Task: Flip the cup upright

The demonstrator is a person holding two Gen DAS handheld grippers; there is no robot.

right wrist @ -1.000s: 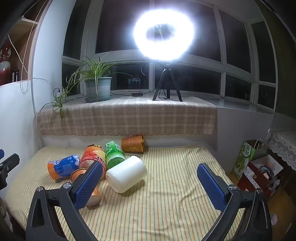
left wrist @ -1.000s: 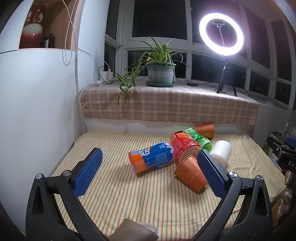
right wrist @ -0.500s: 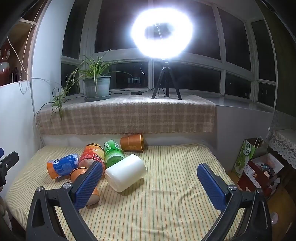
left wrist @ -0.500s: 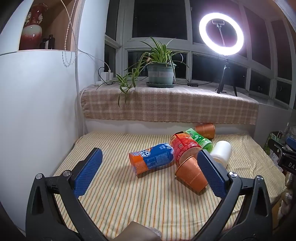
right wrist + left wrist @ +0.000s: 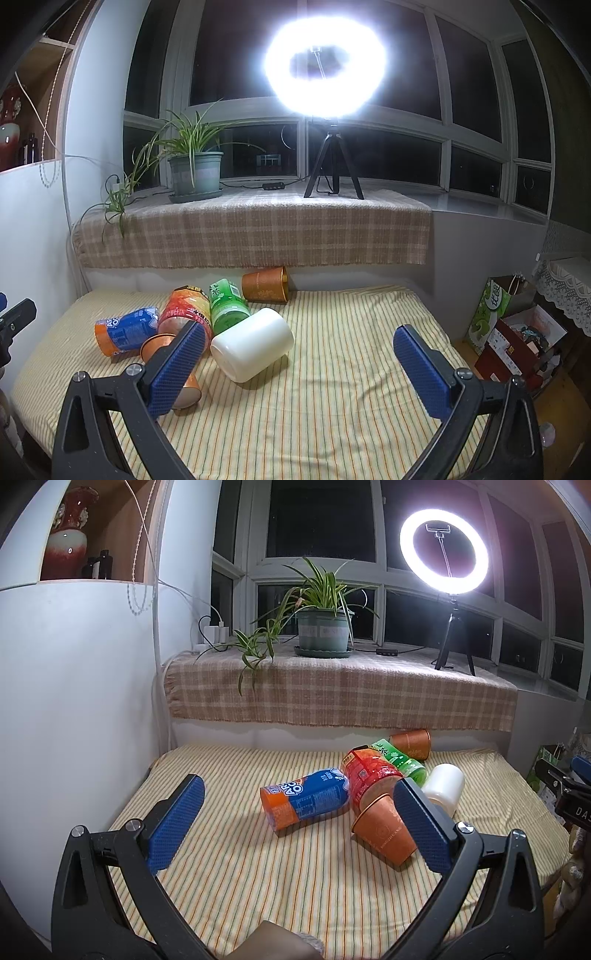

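Several cups lie on their sides on a striped cloth. A white cup [image 5: 252, 344] lies nearest my right gripper; it also shows in the left wrist view [image 5: 444, 784]. An orange cup [image 5: 382, 829] lies partly behind my left gripper's right finger. A blue and orange cup [image 5: 304, 802], a red cup [image 5: 367, 774], a green cup [image 5: 400, 761] and a second orange cup [image 5: 265, 284] by the wall lie around them. My left gripper [image 5: 295, 829] is open and empty, above the cloth. My right gripper [image 5: 299, 367] is open and empty, with the white cup just inside its left finger.
A checked cloth covers the window ledge [image 5: 340, 694] behind, with a potted plant [image 5: 323, 627] and a ring light on a tripod [image 5: 325, 74]. A white wall [image 5: 74, 701] bounds the left. Bags and boxes [image 5: 513, 332] stand past the cloth's right edge.
Both grippers have drifted slightly closer to the cups. Nothing on the cloth has moved.
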